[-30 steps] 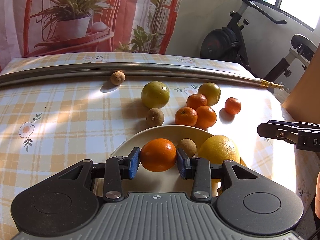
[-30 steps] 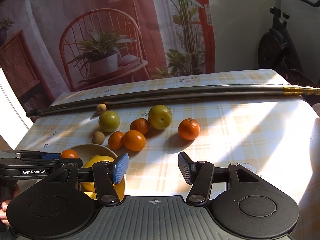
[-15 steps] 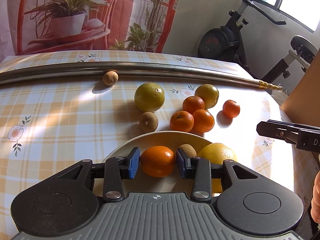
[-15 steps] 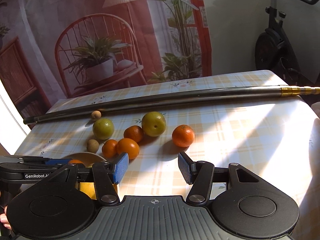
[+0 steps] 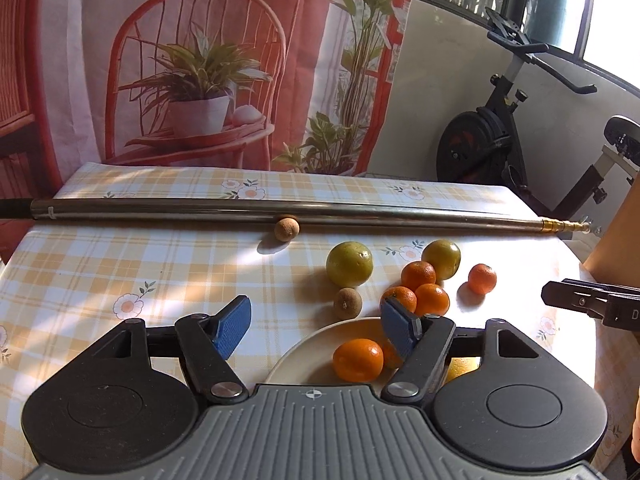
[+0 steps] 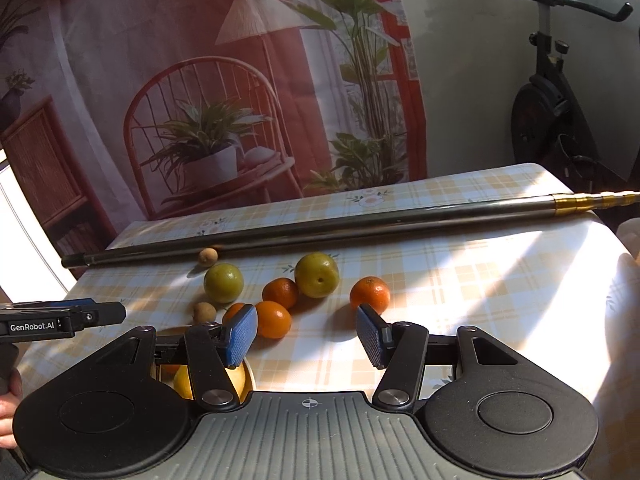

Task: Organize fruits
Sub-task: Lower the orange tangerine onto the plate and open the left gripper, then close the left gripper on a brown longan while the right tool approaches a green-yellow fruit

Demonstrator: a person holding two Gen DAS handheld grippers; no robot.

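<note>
An orange [image 5: 357, 360] lies free on the cream plate [image 5: 304, 354], beside a yellow fruit [image 5: 464, 365] mostly hidden by a finger. My left gripper [image 5: 316, 326] is open above the plate's left side, holding nothing. Beyond the plate lie two green fruits [image 5: 349, 264], several tangerines [image 5: 432, 299] and two small brown fruits [image 5: 347, 303]. My right gripper [image 6: 305, 335] is open and empty over the cloth, just in front of the tangerines [image 6: 273, 319] and the lone tangerine [image 6: 369, 294]. The plate [image 6: 250, 376] shows at its lower left.
A long metal pole [image 5: 280, 214] lies across the far side of the checked tablecloth, with one brown fruit [image 5: 286, 228] against it. An exercise bike [image 5: 500, 140] stands beyond the table's right end. A hand [image 6: 8, 400] holds the left gripper [image 6: 60, 320].
My left gripper opened and let go of the orange, which now rests on the plate, then drew back and left. The right gripper stayed open and tilted up slightly.
</note>
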